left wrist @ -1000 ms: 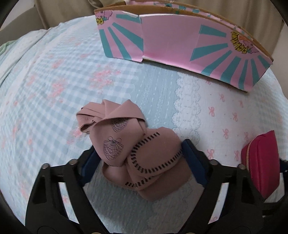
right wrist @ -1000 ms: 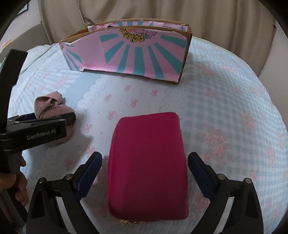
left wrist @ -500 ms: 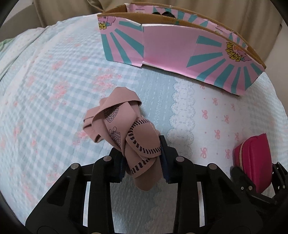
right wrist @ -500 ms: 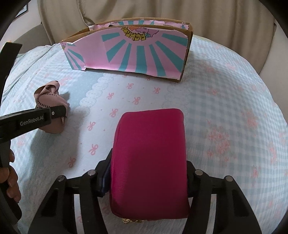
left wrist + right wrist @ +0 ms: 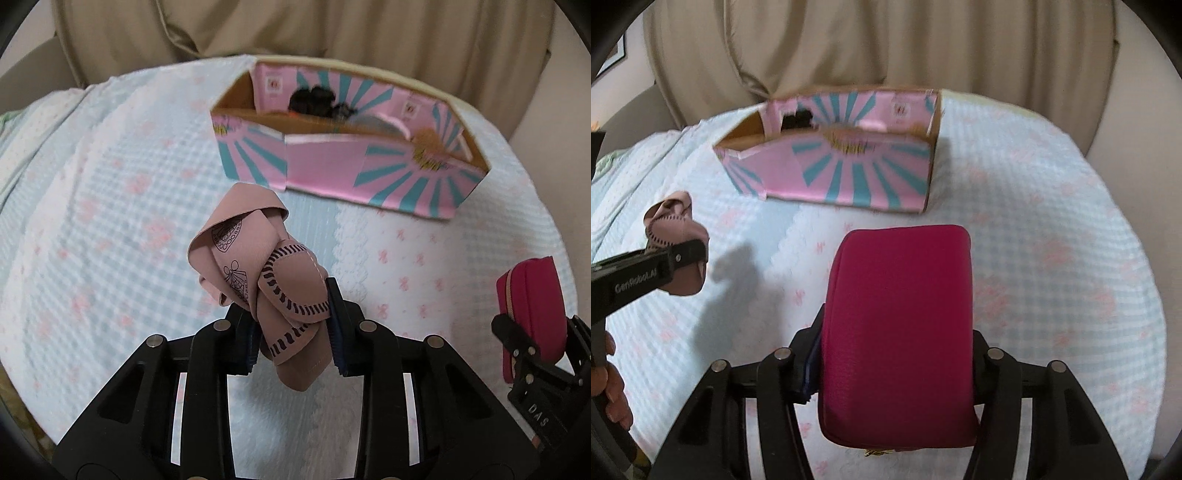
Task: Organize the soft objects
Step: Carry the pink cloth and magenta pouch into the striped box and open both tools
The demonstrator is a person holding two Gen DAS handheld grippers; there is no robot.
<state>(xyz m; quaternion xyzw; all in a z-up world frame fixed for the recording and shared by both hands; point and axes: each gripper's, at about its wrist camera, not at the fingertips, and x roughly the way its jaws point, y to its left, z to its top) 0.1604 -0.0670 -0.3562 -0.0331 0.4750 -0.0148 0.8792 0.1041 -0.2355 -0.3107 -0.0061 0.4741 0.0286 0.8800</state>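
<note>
My left gripper [image 5: 293, 325] is shut on a dusty-pink patterned cloth [image 5: 258, 273] and holds it above the bed; the gripper [image 5: 674, 254] and cloth [image 5: 670, 225] also show at the left of the right wrist view. My right gripper [image 5: 897, 369] is shut on a magenta zip pouch [image 5: 901, 325] and holds it off the bed; the pouch [image 5: 532, 306] shows at the right of the left wrist view. A pink and teal cardboard box [image 5: 343, 177] stands open ahead, with dark and pale soft items inside. It also shows in the right wrist view [image 5: 846, 173].
The bed is covered with a pale blue checked spread [image 5: 110, 206] with pink bows and a lace strip [image 5: 351, 266]. A beige curtain [image 5: 886, 44] hangs behind the box. The person's hand [image 5: 609, 391] shows at the left edge.
Both grippers closed, the left on the cloth and the right on the pouch, and lifted them off the bed. The box interior has come into view.
</note>
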